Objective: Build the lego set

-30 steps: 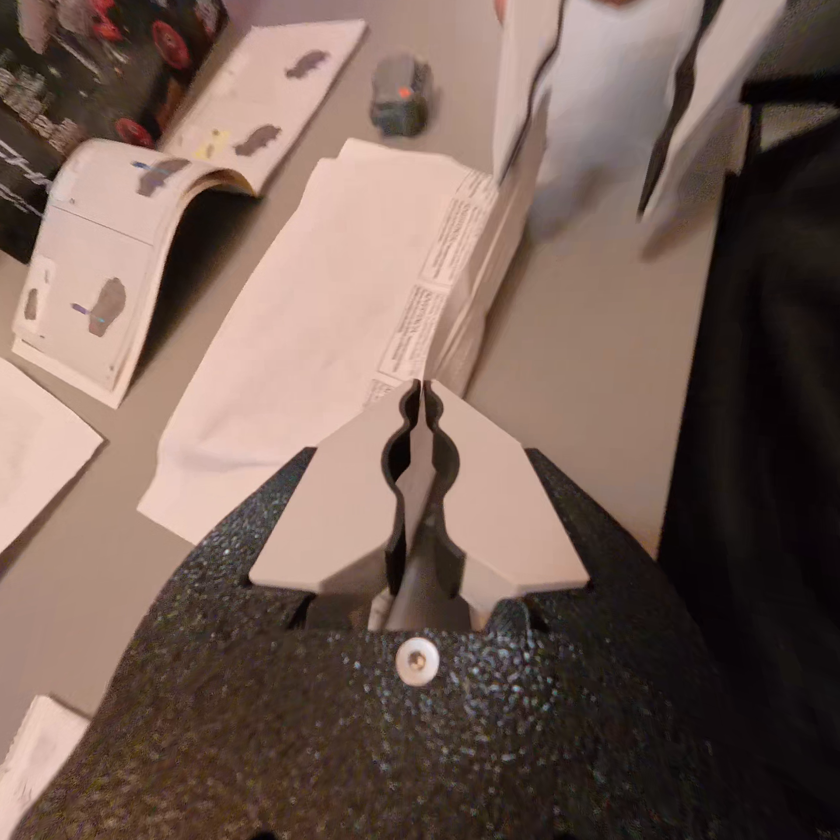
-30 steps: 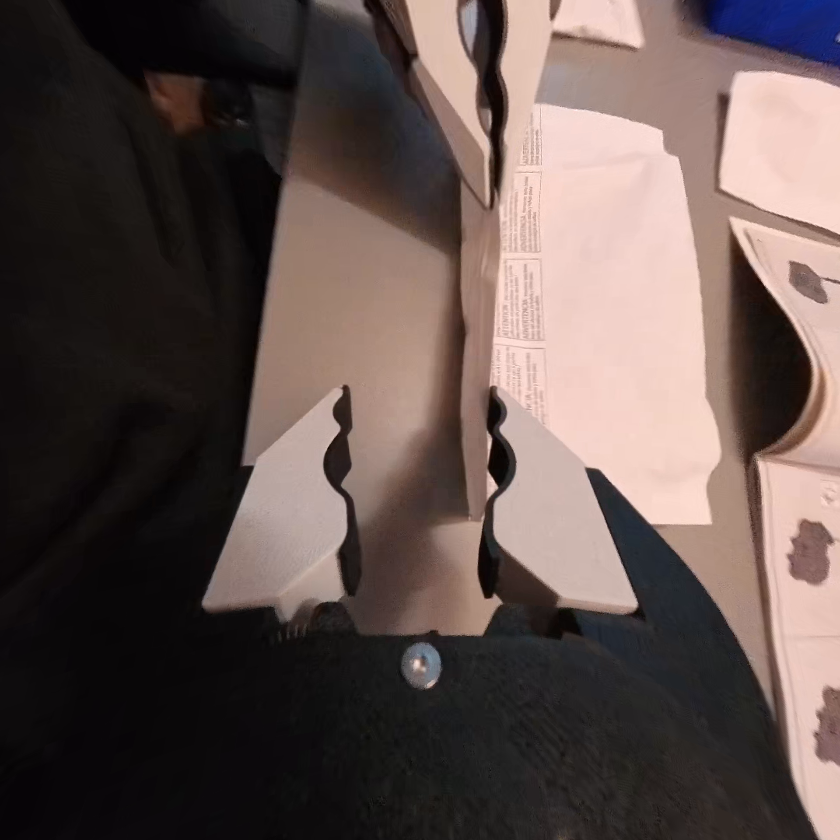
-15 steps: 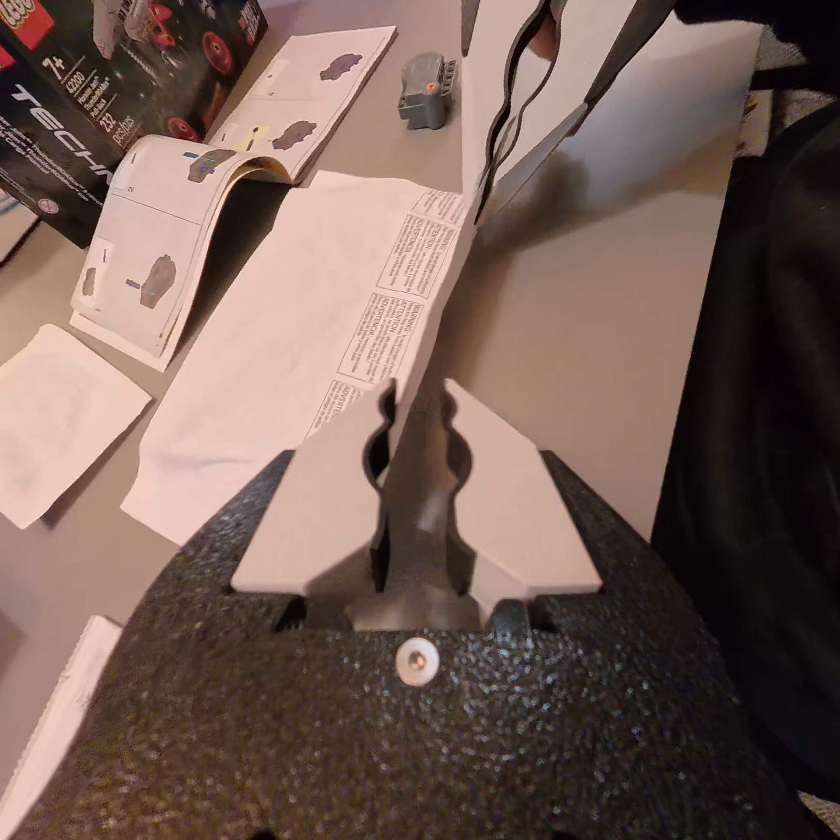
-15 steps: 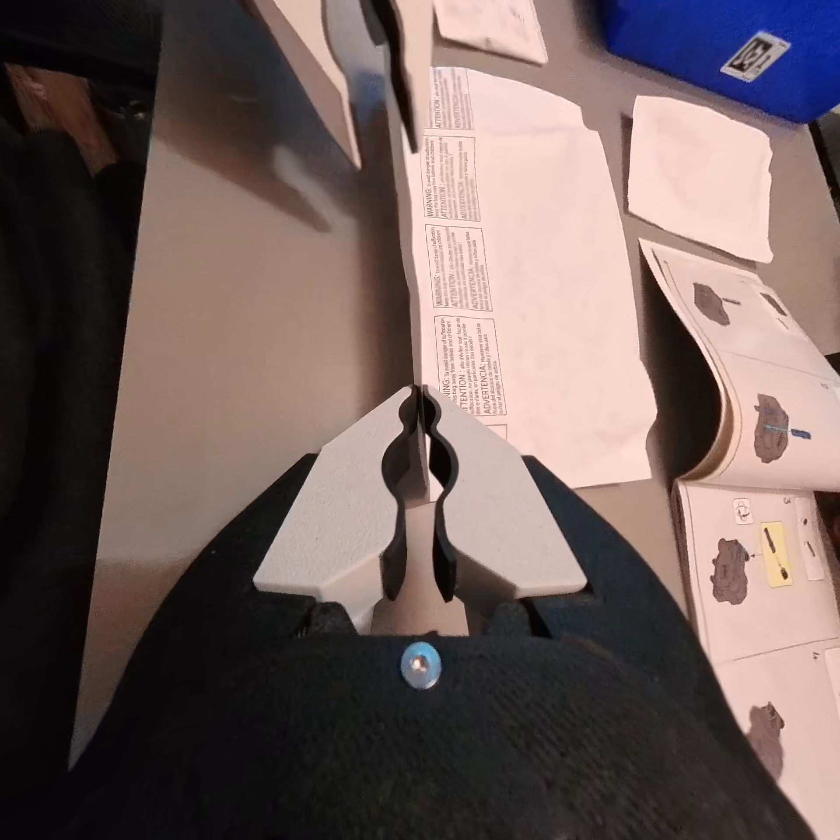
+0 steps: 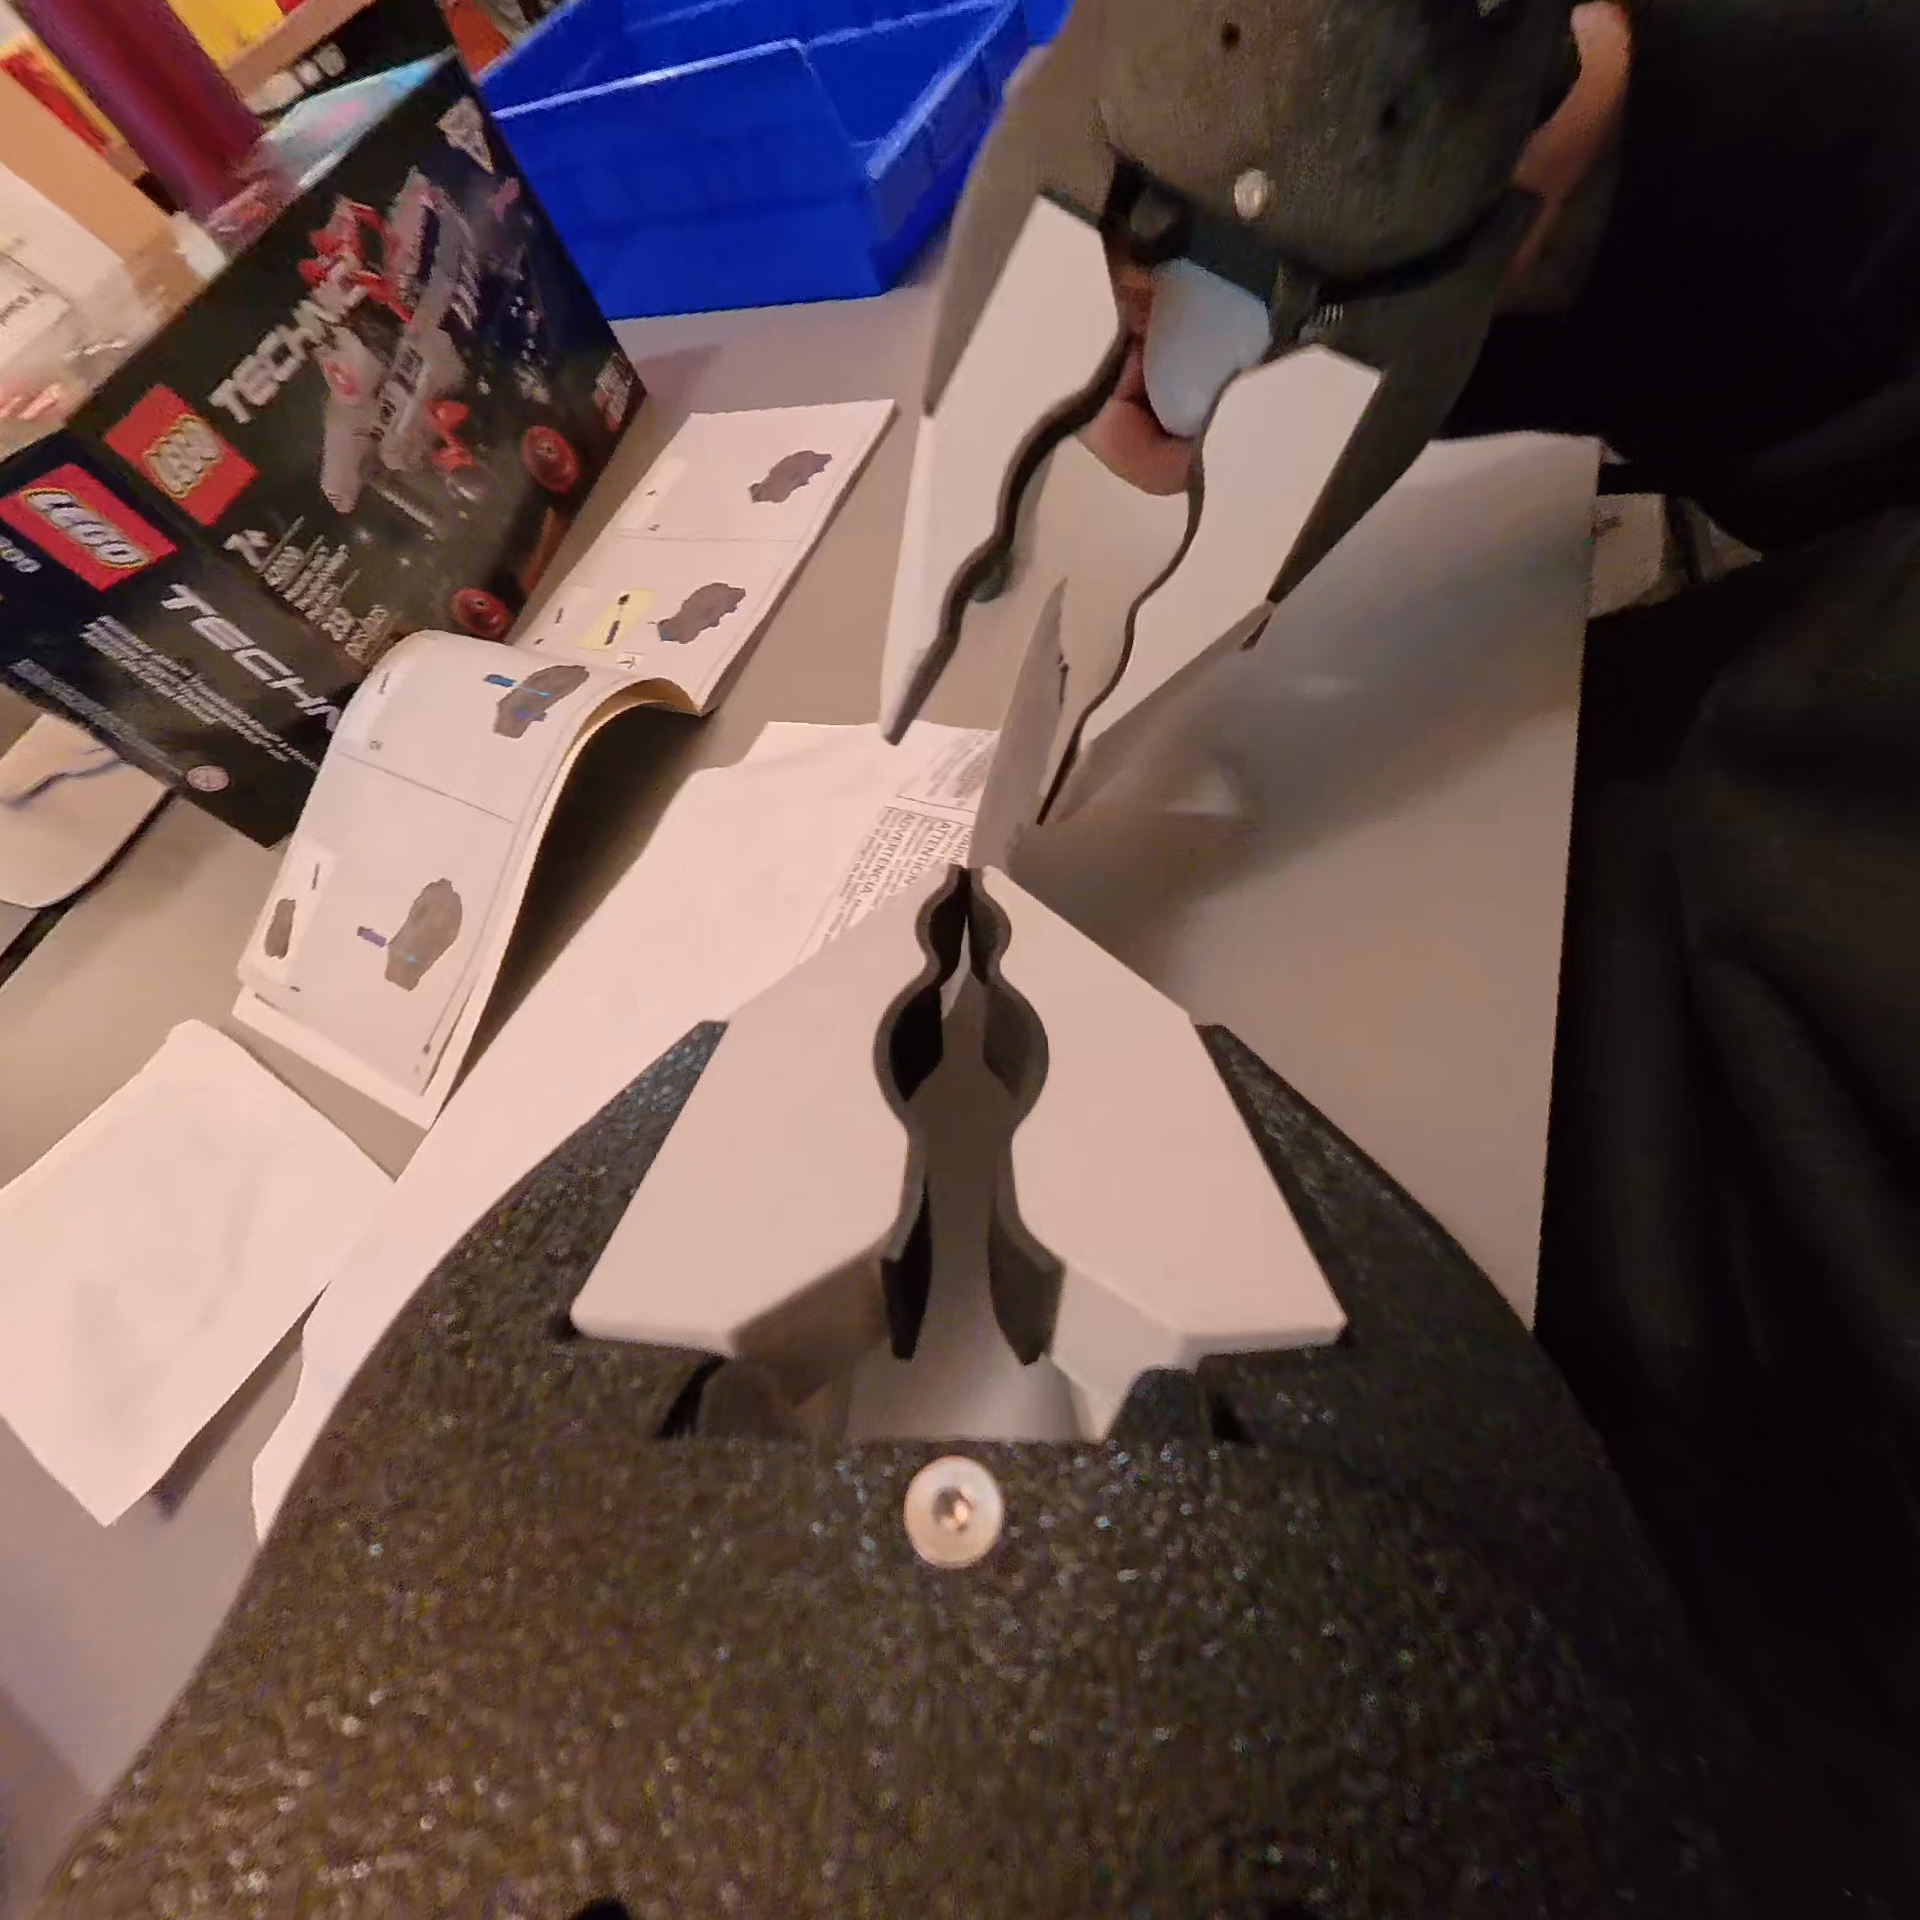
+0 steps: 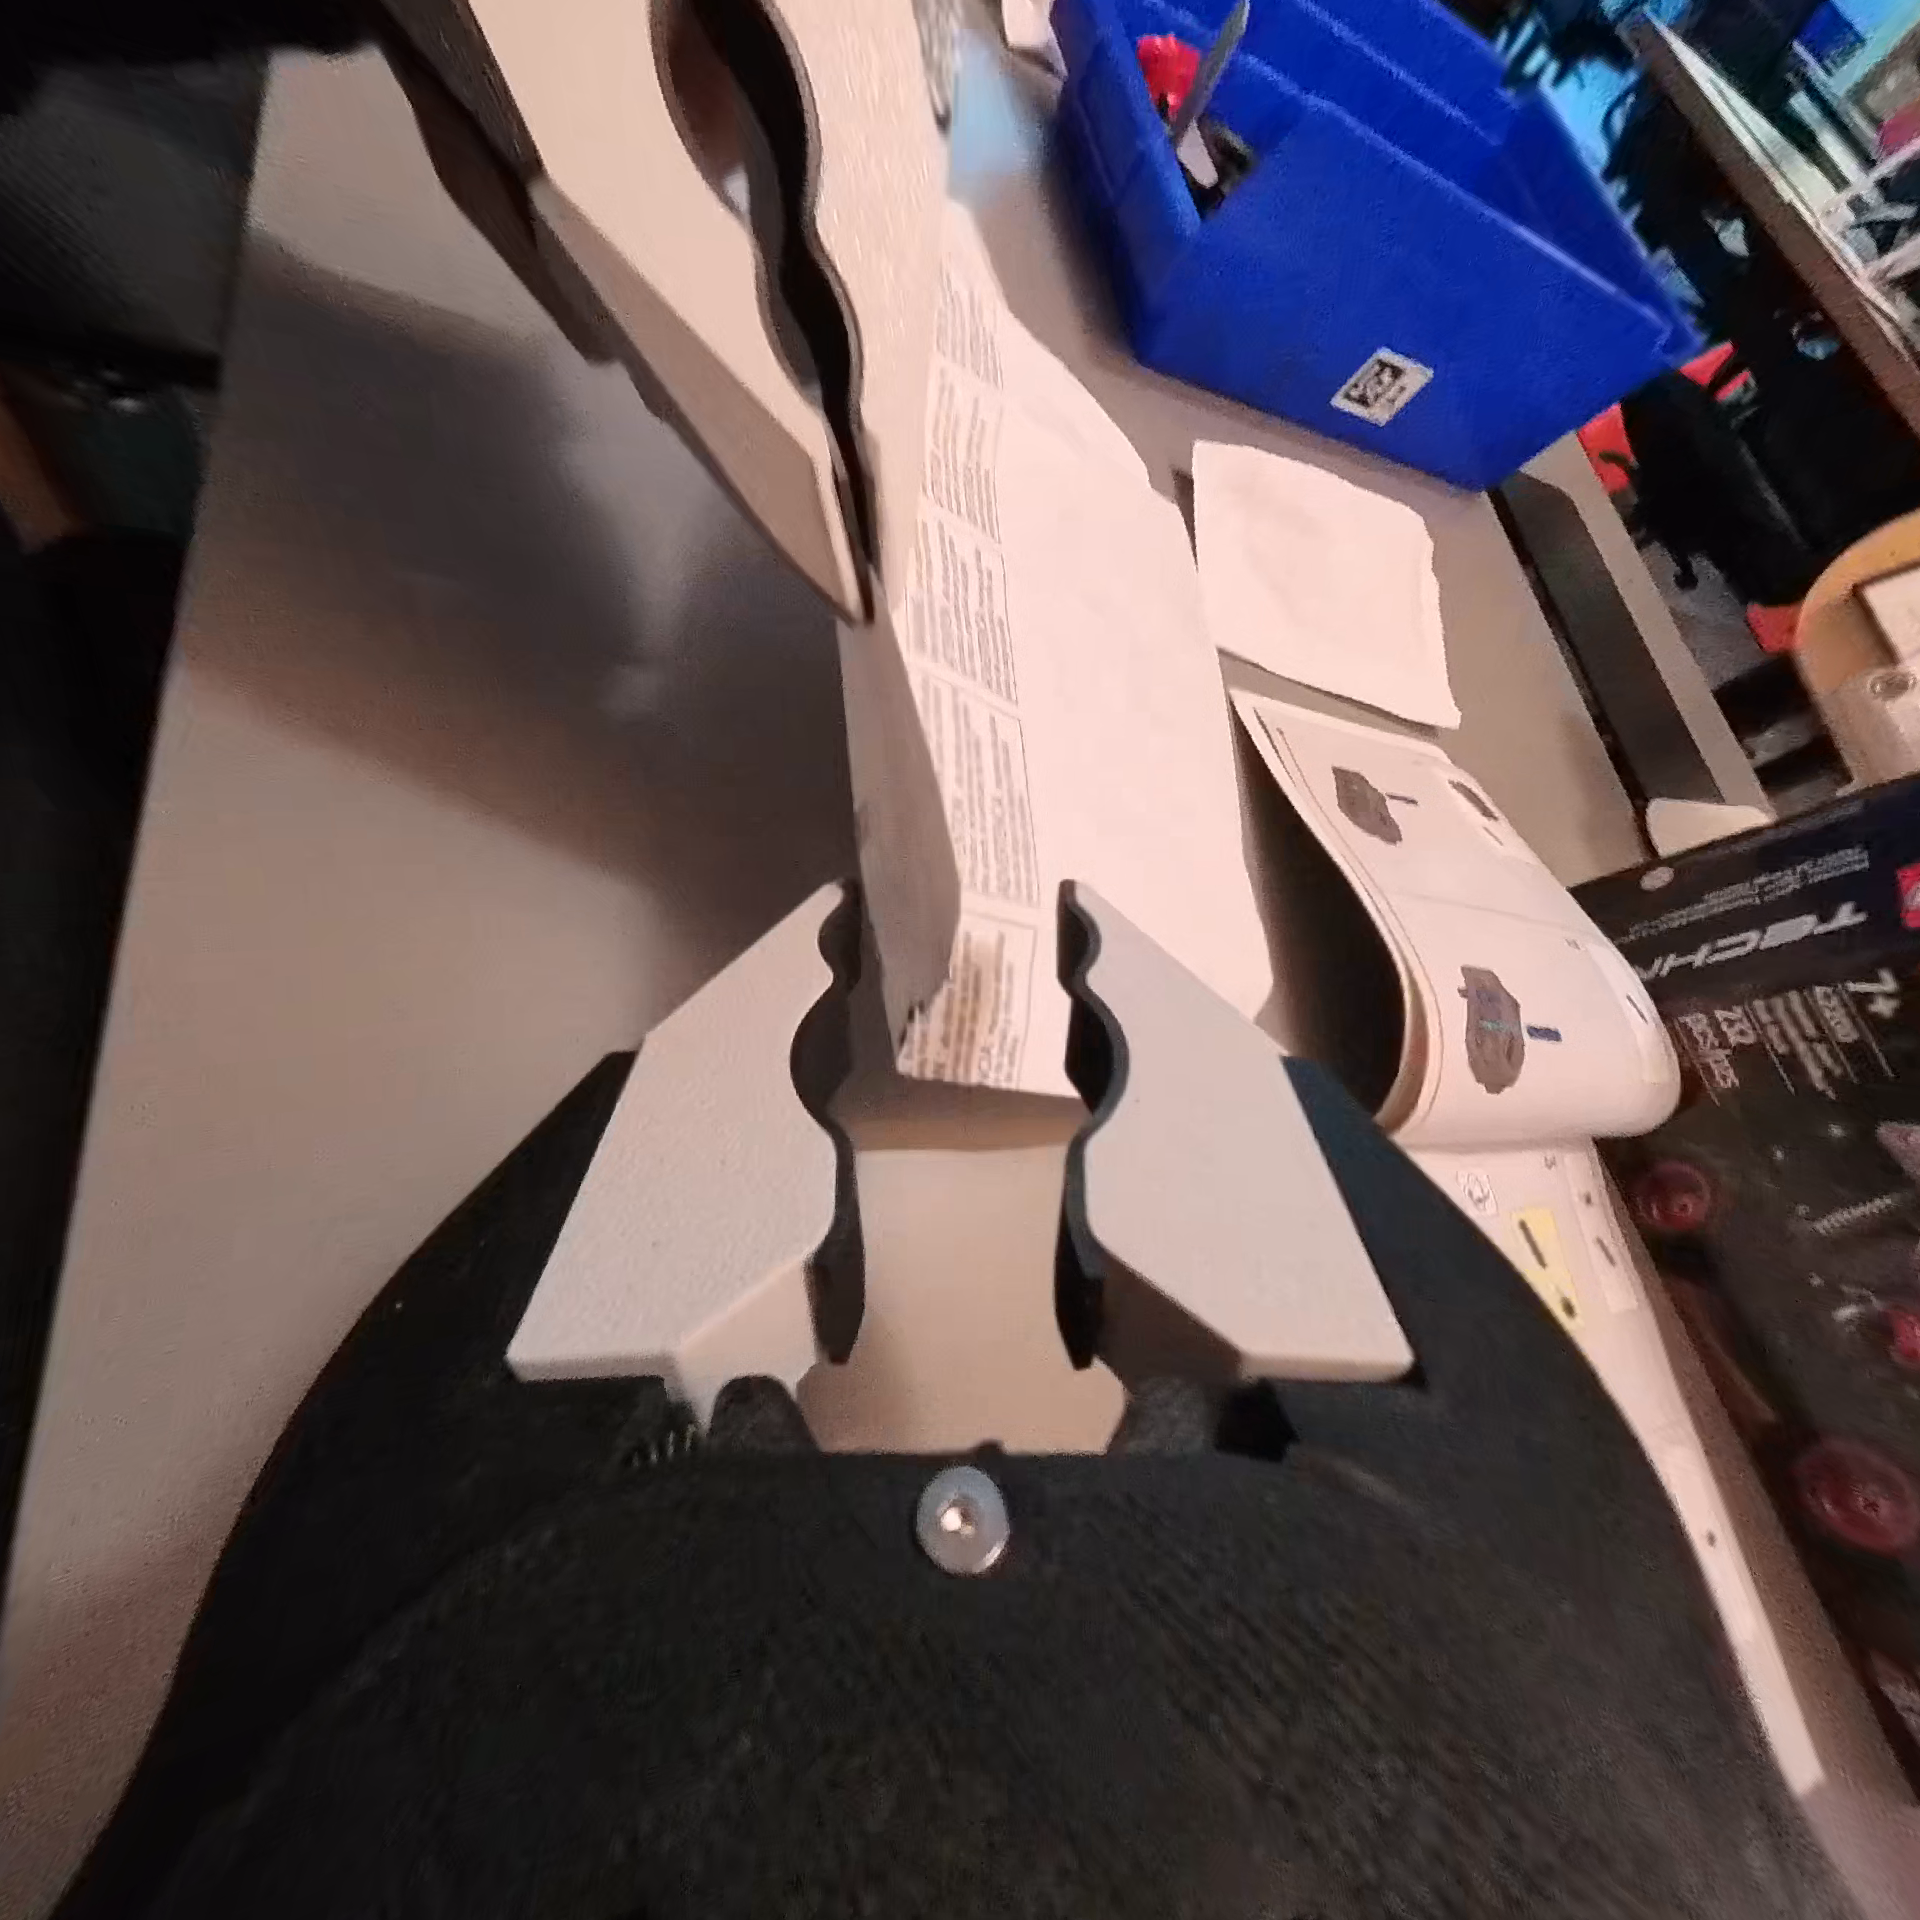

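Observation:
A long white paper bag (image 5: 644,935) with printed text along one edge lies on the grey table (image 5: 1351,935). My left gripper (image 5: 966,881) is shut on the bag's near edge and holds that edge up off the table. My right gripper (image 6: 961,899) is open, and the bag's end (image 6: 966,997) stands loose between its fingers. In the left wrist view the right gripper (image 5: 977,764) hangs open over the raised edge. In the right wrist view the left gripper (image 6: 862,608) pinches the bag (image 6: 1091,644) farther along.
An open instruction booklet (image 5: 436,790) curls up beside the bag, also in the right wrist view (image 6: 1475,935). A dark Lego box (image 5: 312,468) and a blue bin (image 5: 748,156) stand behind. Smaller white bags (image 5: 135,1226) (image 6: 1320,582) lie flat. The table's edge (image 5: 1558,831) borders dark clothing.
Half a second ago my right gripper was shut on the bag's edge and my left was open. Now the left is shut on it and the right has opened. Both views have tilted upward.

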Demonstrator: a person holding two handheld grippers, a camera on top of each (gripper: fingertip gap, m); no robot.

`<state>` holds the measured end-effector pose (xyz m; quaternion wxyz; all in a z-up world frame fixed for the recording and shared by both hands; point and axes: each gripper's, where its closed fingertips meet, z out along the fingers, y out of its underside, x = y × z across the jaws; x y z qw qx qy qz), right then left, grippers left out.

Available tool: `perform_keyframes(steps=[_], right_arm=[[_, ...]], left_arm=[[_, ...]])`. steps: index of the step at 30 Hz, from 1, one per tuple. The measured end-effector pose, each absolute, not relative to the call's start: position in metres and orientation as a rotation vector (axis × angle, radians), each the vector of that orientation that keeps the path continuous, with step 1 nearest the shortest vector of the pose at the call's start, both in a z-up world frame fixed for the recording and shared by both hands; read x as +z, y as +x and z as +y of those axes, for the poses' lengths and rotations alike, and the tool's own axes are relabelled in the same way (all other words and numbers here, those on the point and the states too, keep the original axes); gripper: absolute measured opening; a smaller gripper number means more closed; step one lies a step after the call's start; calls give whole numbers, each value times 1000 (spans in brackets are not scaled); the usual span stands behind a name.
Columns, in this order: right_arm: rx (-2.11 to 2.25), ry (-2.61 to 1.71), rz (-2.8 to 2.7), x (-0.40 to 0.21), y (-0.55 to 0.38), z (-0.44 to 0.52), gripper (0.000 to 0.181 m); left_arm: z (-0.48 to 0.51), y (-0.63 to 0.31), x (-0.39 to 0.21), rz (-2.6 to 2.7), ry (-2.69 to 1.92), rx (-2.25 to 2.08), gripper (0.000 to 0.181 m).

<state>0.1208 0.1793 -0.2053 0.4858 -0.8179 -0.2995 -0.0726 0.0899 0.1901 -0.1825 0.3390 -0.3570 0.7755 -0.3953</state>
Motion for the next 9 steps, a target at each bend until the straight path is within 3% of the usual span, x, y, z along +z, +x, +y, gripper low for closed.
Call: perform_keyframes(steps=[1,4,9], right_arm=[[-181,-1995,-711,-209,125,180,30],[-98,-1917,-666,-200,121,189,3],[-64,-1847,-675,-161,119,207,0]], left_arm=[[191,90,-178,1999,-938,-1057,0],[199,93,-157,1887,-990,-1143,0],[219,91,-121,1836,-1002,-1172,0]])
